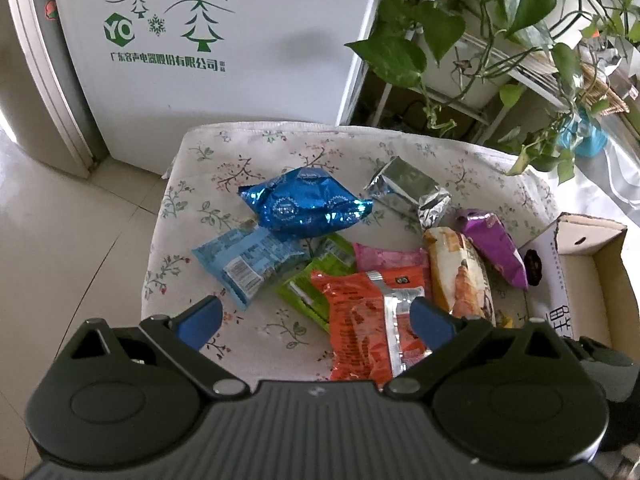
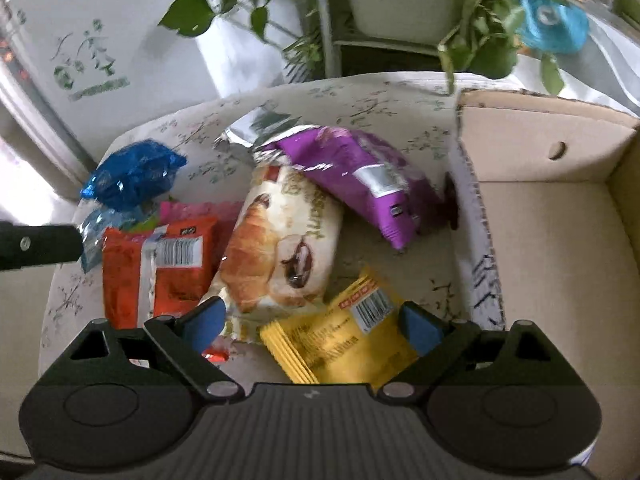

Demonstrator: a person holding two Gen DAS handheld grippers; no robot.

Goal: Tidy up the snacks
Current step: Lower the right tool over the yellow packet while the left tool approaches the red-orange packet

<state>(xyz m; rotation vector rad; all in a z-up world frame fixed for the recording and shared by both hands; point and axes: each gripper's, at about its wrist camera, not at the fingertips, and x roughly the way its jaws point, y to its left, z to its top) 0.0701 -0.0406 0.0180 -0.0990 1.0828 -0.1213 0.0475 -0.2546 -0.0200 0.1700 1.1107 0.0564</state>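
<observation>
Several snack packets lie on a floral cloth. In the left wrist view: a shiny blue bag, a light blue packet, a green packet, an orange packet, a pink packet, a croissant packet, a purple bag and a silver packet. My left gripper is open above the orange packet. My right gripper is open above a yellow packet, next to the croissant packet and the purple bag.
An open cardboard box stands at the right of the cloth, its inside bare. A white fridge with green tree prints stands behind. Trailing green plants on a white rack hang over the back right. Tiled floor lies at the left.
</observation>
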